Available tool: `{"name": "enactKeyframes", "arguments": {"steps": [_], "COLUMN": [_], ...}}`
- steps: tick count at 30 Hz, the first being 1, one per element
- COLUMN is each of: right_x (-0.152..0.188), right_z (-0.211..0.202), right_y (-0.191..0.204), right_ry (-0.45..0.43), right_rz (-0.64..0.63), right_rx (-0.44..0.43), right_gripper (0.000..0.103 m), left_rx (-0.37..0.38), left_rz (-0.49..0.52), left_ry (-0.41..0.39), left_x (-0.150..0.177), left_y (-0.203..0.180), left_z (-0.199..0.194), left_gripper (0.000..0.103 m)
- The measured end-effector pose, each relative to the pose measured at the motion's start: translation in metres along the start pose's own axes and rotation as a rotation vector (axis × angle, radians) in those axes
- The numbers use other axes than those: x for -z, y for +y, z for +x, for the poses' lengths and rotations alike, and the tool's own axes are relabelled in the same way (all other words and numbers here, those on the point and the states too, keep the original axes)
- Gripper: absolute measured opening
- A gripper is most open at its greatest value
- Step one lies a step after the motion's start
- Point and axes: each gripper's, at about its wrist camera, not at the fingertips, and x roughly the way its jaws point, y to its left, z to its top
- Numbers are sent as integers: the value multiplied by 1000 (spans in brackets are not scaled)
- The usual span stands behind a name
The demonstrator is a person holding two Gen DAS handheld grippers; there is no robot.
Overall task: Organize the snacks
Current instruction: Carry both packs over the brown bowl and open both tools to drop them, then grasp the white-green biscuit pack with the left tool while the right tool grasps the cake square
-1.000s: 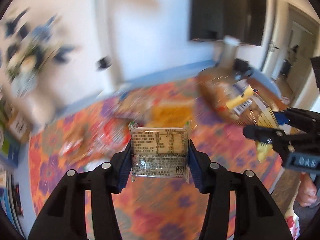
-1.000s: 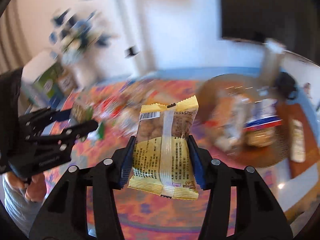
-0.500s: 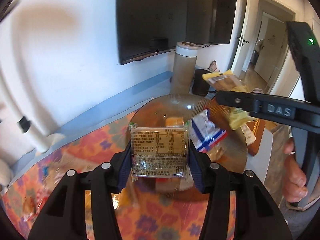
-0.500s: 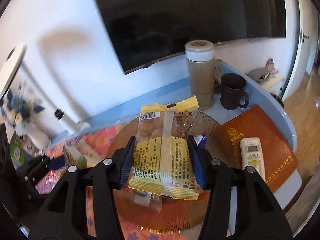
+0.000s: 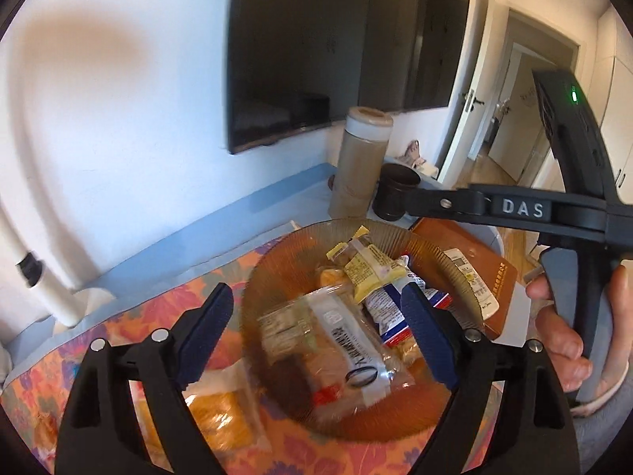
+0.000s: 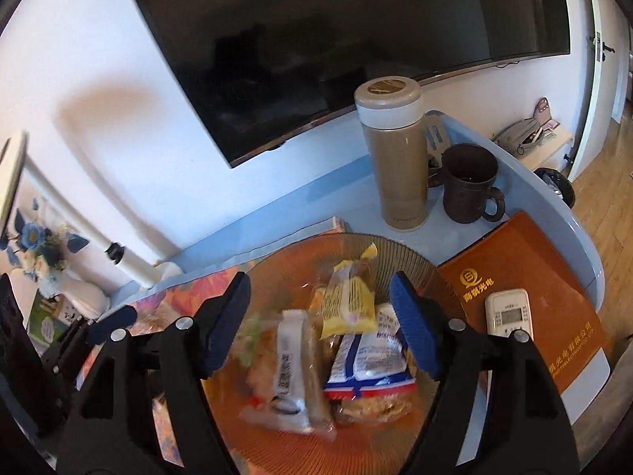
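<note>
An amber ribbed glass bowl (image 5: 277,261) (image 6: 411,253) holds several snack packets. A yellow packet (image 5: 366,267) (image 6: 348,301) lies on top at the back, beside a blue-and-white packet (image 5: 385,312) (image 6: 368,352) and a clear packet with a white strip (image 5: 348,340) (image 6: 290,368). My left gripper (image 5: 316,324) is open and empty just above the bowl. My right gripper (image 6: 320,316) is open and empty above the bowl; its body (image 5: 514,209) shows at the right of the left wrist view.
A tan thermos (image 6: 395,154) and a dark mug (image 6: 469,182) stand behind the bowl. An orange booklet (image 6: 526,269) with a white remote (image 6: 508,312) lies to the right. An orange packet (image 5: 221,415) lies on the floral cloth (image 5: 130,316) left of the bowl.
Both grippers have opened. The clear packet from the left and the yellow packet from the right have dropped into the bowl. Both grippers came closer over the bowl.
</note>
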Motion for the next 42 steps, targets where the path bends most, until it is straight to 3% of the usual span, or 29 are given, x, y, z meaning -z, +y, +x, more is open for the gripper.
{"name": "enactKeyframes", "arguments": {"steps": [5,12,17,20,24,28,32,35,39,42], "right_x": [9,30,50,65,83,103,128,155,197,208], "right_z": [-26,-80,-99,-102,-100,-77,-31,13,59,82], "right_y": [28,102,156,190,227,247,257,260,258,255], "right_ry": [-5,-55,-66,-63,-53,-18,75,178,212,247], "right_rz": [-36,-167,-260,-326,-417,-482,-546,-635,-786,-804], "right_rx": [-67,-182,-252,-282,-283,-273,-215,-156,-27,-27], "right_gripper": [75,75,75,75,76,80,80,83,83,83], "left_rx": [-44,-94,-195,-263,-293,-236,-282,-145,-248,-287], "left_rz": [8,-5,-64,-101,-167,-272,-306,-295,-163,-75], "left_ry": [-52,-139,-211,-250,-261,-212,-69,100,229,274], "left_x": [10,43,67,79,95,125,163,192,223,234], "left_y": [8,25,57,80,106,135,162,179,175,177], "left_z": [-62,-178,-257,-294,-319,-315,-262,-211,-160,-128], "left_gripper": [86,86,86,86,86,88,88,90,90,90]}}
